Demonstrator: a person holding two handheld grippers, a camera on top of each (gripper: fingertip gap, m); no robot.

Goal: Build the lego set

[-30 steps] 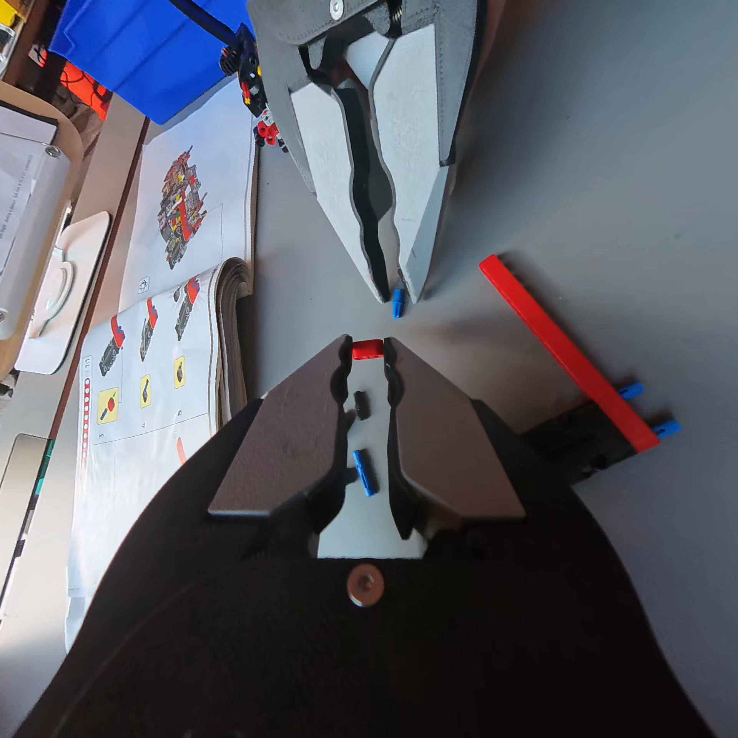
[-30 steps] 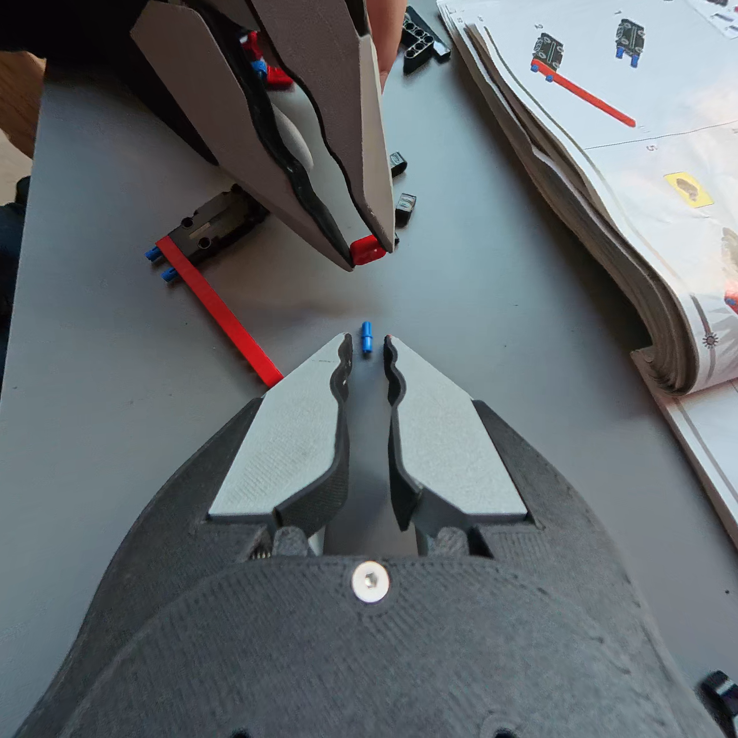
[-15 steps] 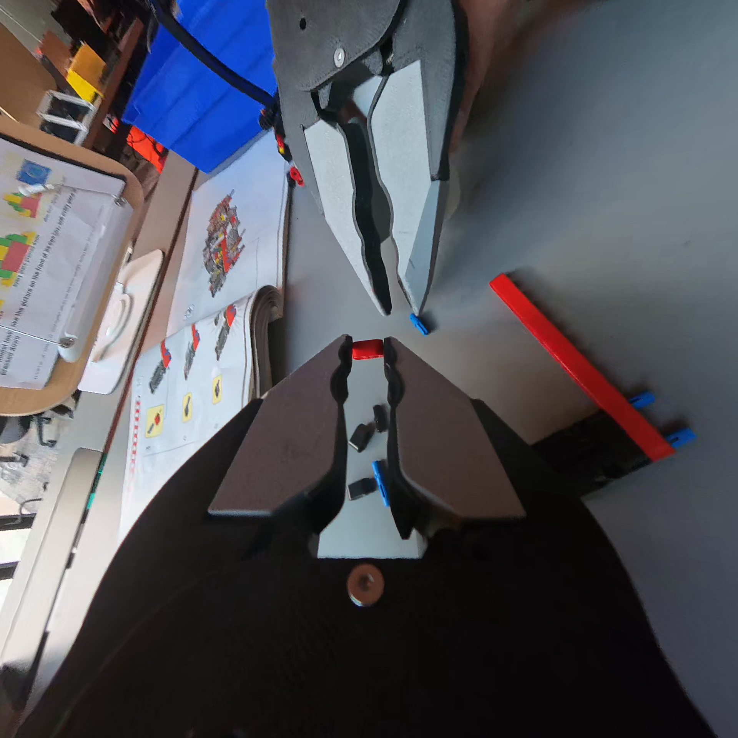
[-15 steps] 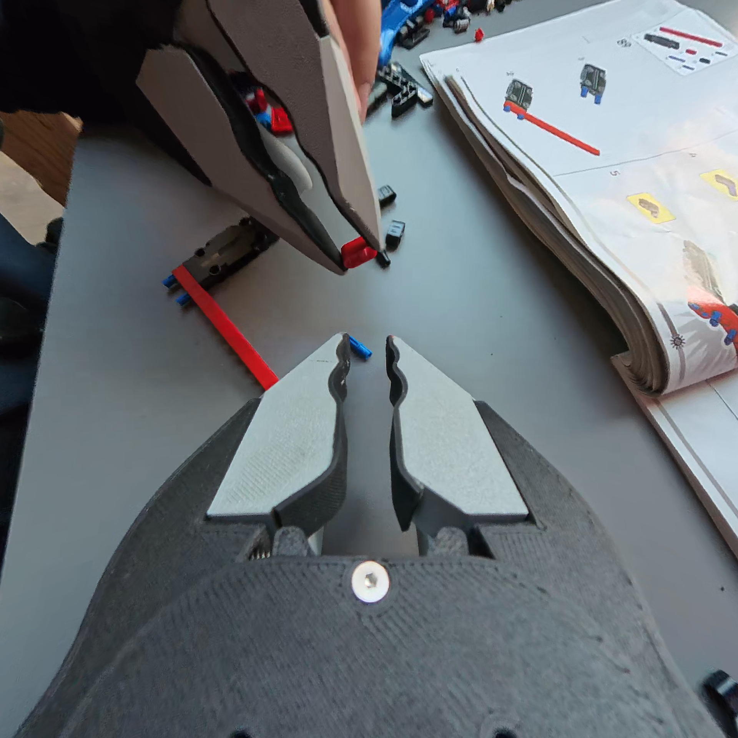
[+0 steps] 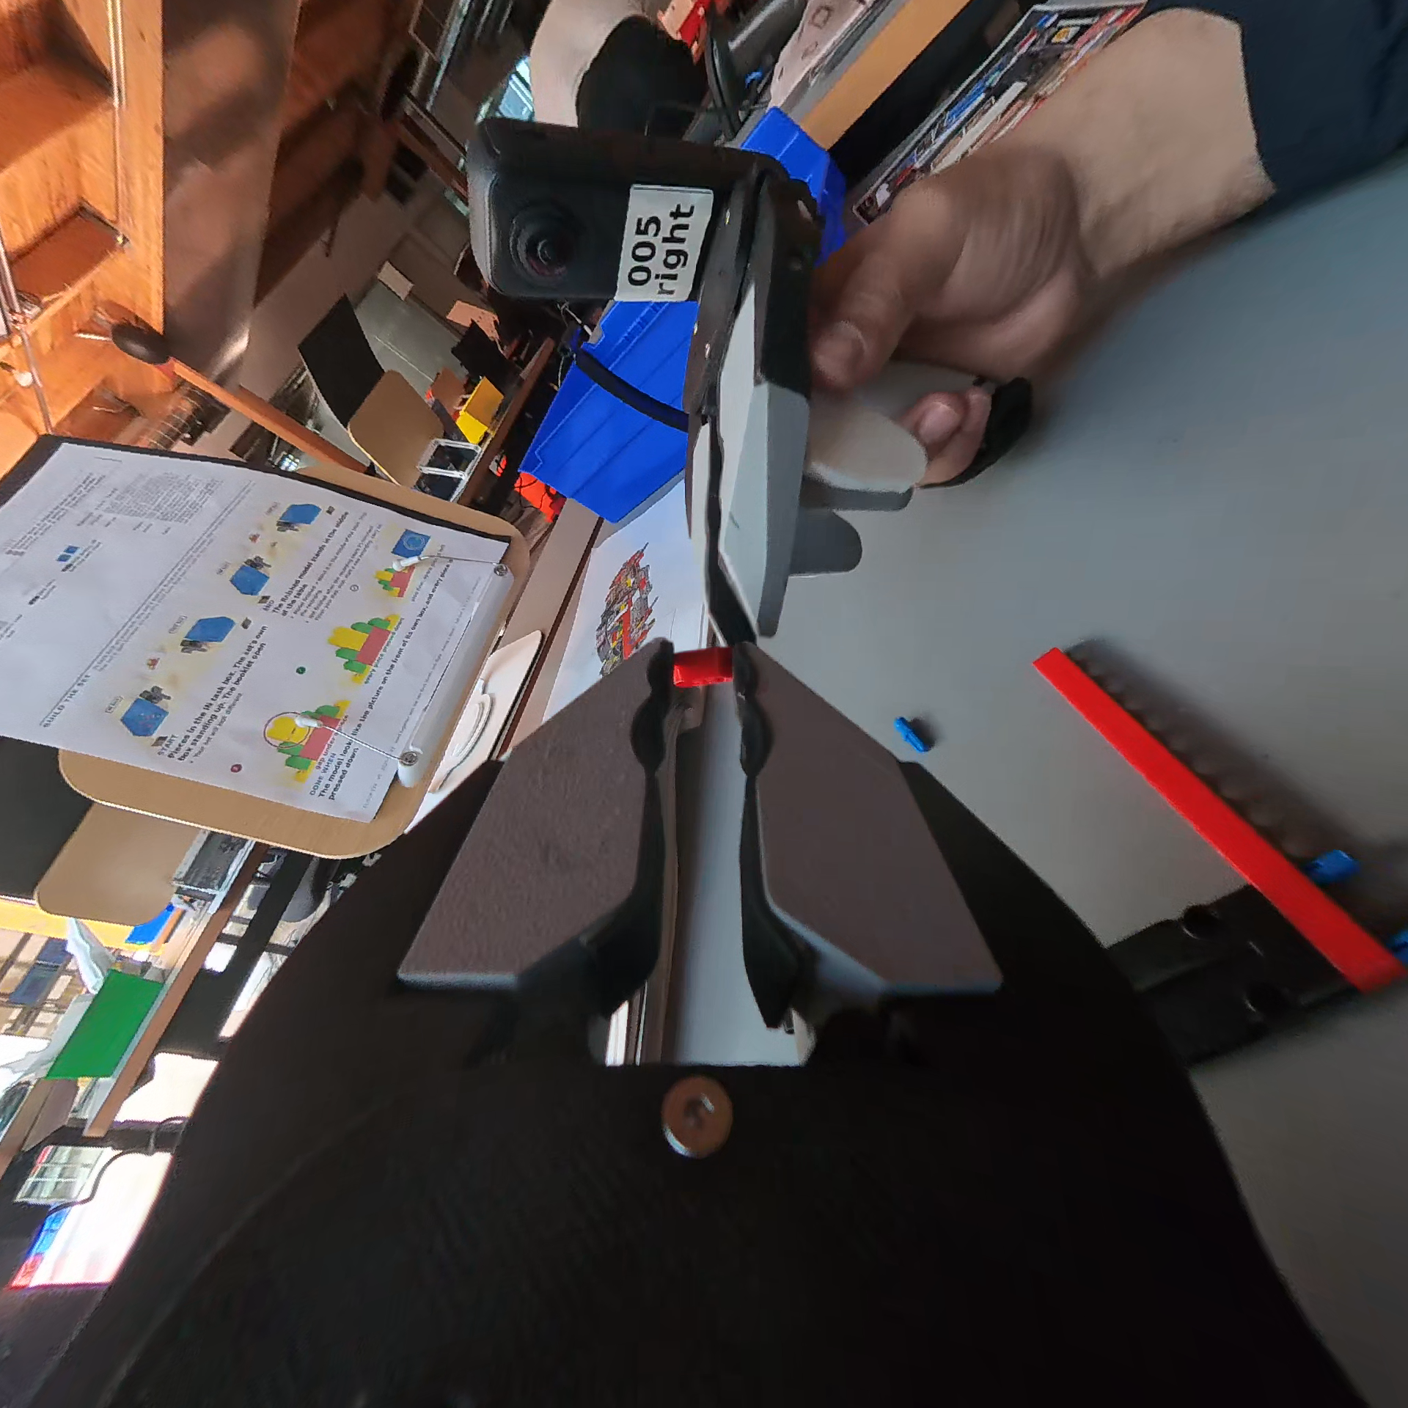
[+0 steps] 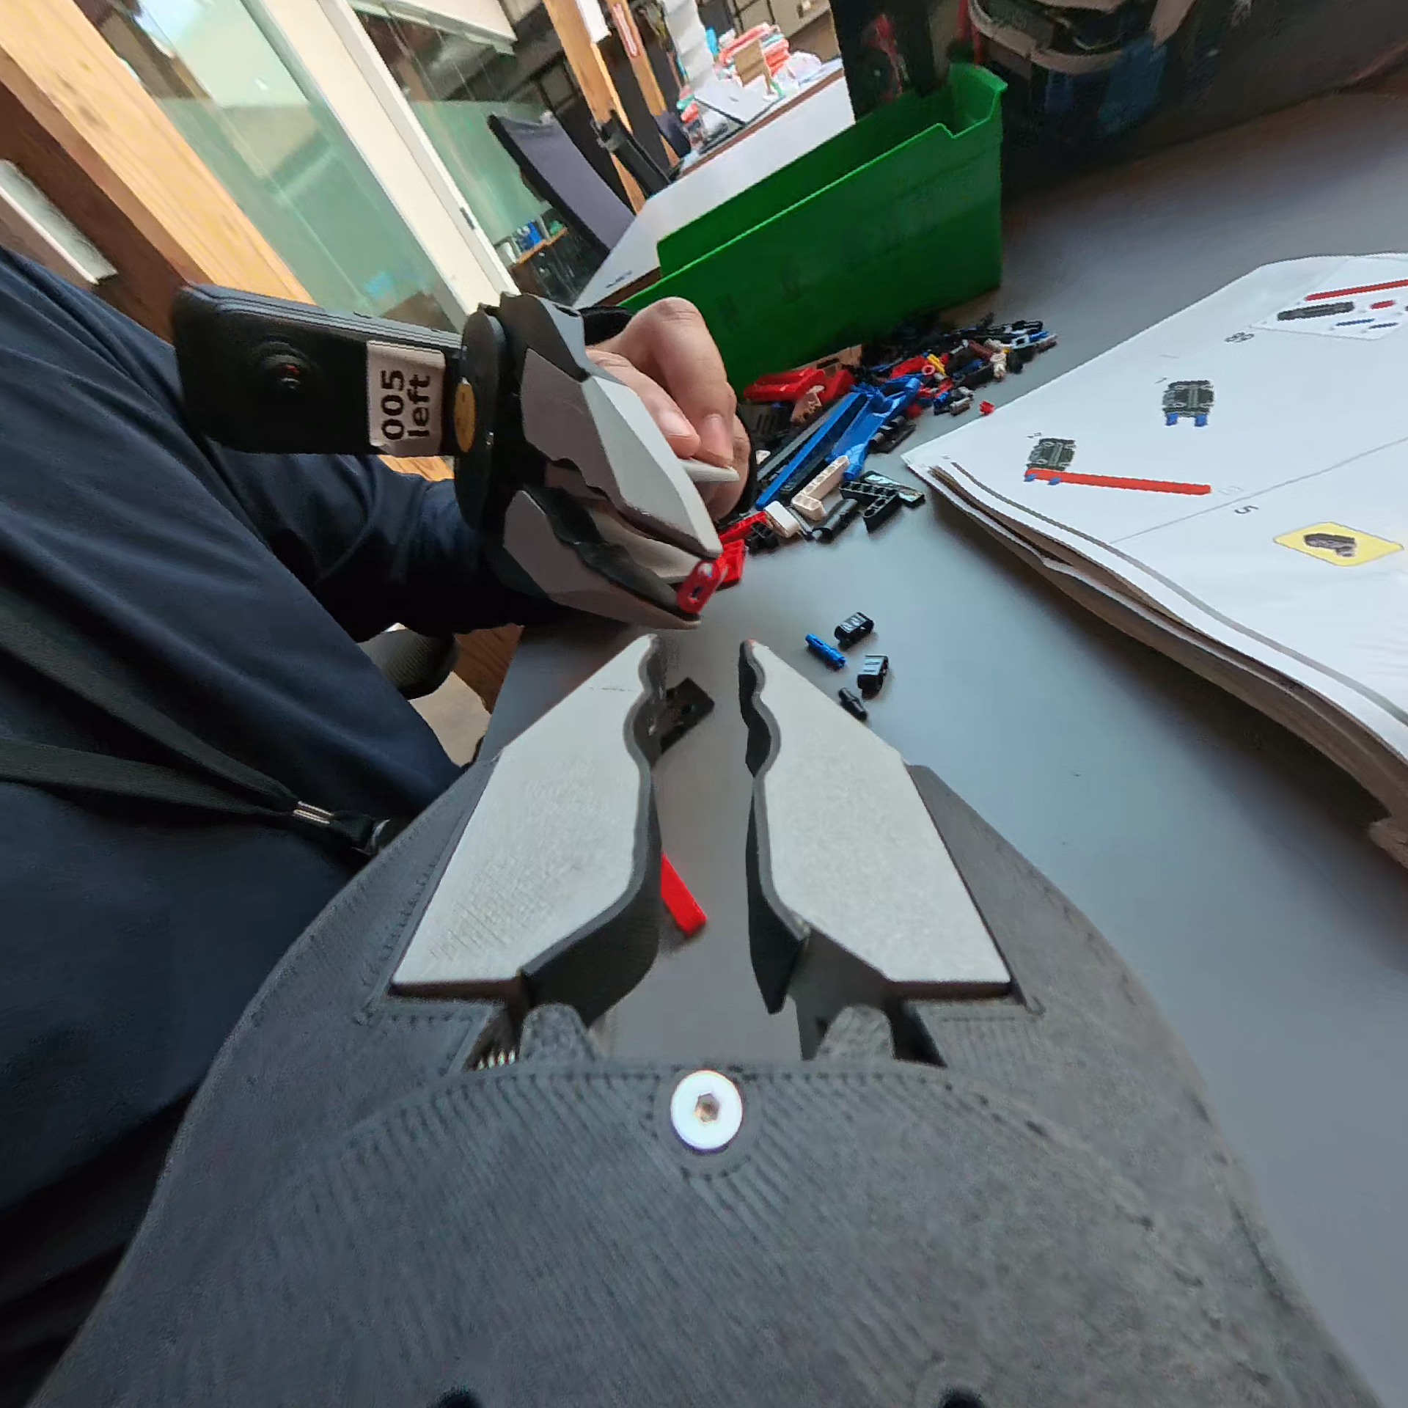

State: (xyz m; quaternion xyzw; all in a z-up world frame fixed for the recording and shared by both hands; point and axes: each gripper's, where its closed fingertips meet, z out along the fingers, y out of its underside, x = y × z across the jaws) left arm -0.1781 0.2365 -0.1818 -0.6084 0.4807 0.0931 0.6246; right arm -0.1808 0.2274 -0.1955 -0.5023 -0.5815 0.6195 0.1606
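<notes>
Red small plastic connector piece (image 5: 702,667) sits pinched between the two tips of my left gripper (image 5: 702,661); both pads press on its ends, and it is held up above the grey table (image 5: 1143,533). In the right wrist view I see the same piece (image 6: 699,583) at the tips of that gripper, with one hole visible in its face.

From left to right in the left wrist view: one wooden board with a printed sheet (image 5: 228,625), one blue plastic bin (image 5: 632,411), one open instruction booklet (image 5: 632,609), then my right gripper (image 5: 743,636), held by a hand (image 5: 975,305). Further right on the table lies one small blue pin (image 5: 912,734), then one long red beam (image 5: 1204,815) joined to one black block (image 5: 1219,968), with two blue pins (image 5: 1329,865) sticking out beside it.

My right gripper (image 6: 701,646) has its fingers spread a little and nothing between them; through the gap I see only the table, a corner of the black block and the end of the red beam.

To its right lie one blue pin (image 6: 825,651) and three small black pieces (image 6: 865,661), close together but apart. Behind them is a pile of mixed bricks (image 6: 876,427), too many to count, one green bin (image 6: 838,236), and the booklet (image 6: 1181,495).
</notes>
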